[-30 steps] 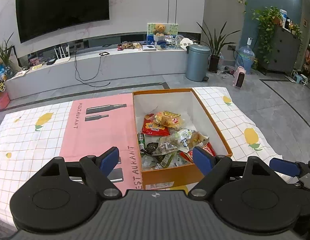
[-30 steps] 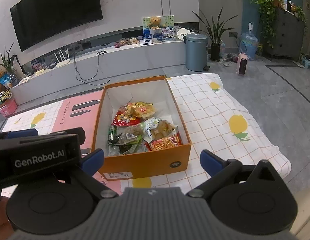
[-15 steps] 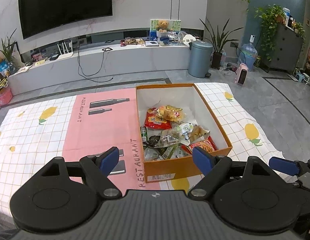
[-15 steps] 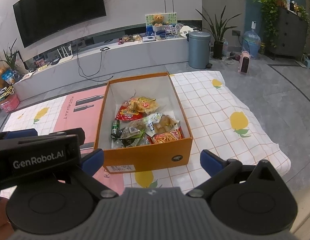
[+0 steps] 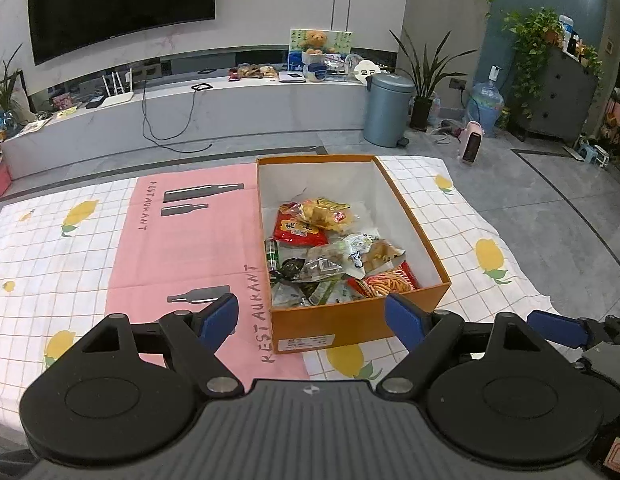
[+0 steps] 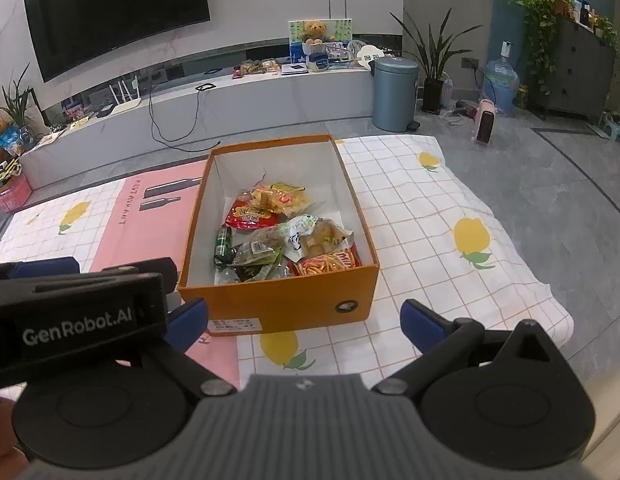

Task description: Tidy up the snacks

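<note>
An orange cardboard box (image 5: 341,328) (image 6: 278,304) stands on the table, half on a pink mat. Inside lies a heap of snack packets (image 5: 333,256) (image 6: 282,236): a red bag (image 5: 296,232), a yellow pastry pack (image 5: 321,214), a pack of orange sticks (image 5: 389,280) and dark green wrappers. My left gripper (image 5: 311,318) hangs open in front of the box's near wall, holding nothing. My right gripper (image 6: 304,322) is open too, near the same wall and a bit to its right. The left gripper's body (image 6: 78,316) shows at the left of the right wrist view.
The table carries a white checked cloth with lemon prints (image 6: 449,240) and a pink "RESTAURANT" mat (image 5: 182,248). Beyond it are a grey floor, a low TV bench (image 5: 230,108), a blue-grey bin (image 5: 387,110), plants and a pink heater (image 5: 471,146).
Both grippers have drawn back and up from the box, so it looks smaller and farther away. Both stay open, and the snacks have not moved.
</note>
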Demonstrator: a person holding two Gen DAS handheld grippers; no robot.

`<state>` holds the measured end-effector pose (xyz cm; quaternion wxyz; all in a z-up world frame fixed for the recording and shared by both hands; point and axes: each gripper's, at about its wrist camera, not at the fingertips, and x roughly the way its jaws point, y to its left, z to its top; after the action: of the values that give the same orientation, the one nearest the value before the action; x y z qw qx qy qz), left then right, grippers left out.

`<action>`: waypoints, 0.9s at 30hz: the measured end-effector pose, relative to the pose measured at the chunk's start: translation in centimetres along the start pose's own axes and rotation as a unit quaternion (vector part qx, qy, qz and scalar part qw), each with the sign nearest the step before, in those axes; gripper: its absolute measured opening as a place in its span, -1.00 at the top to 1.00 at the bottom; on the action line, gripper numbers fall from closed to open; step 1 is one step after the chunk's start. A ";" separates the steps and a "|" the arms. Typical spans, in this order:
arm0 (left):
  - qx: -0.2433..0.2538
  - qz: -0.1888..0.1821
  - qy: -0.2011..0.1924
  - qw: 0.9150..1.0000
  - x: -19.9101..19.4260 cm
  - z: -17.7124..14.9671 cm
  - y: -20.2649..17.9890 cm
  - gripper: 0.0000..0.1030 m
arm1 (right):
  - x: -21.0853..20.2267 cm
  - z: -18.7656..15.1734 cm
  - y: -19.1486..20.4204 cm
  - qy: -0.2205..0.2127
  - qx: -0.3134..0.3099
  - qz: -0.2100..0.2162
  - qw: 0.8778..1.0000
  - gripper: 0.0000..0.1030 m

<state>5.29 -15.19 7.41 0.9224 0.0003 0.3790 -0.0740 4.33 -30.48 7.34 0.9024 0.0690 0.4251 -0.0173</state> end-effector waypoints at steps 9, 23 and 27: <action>-0.002 0.000 0.003 1.000 0.2 -0.1 0.1 -0.89 | 0.2 -0.2 0.3 0.003 -0.001 -0.001 1.000 -0.93; -0.002 -0.005 0.002 1.000 0.3 -0.2 0.2 -0.89 | 0.3 -0.3 0.4 0.003 -0.001 -0.002 1.000 -0.93; -0.002 -0.006 0.002 1.000 0.3 -0.2 0.2 -0.89 | 0.2 -0.4 0.4 0.003 0.000 -0.001 1.000 -0.93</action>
<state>5.35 -15.06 7.03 0.9213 -0.0038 0.3809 -0.0783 4.24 -30.01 6.96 0.9011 0.0682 0.4279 -0.0178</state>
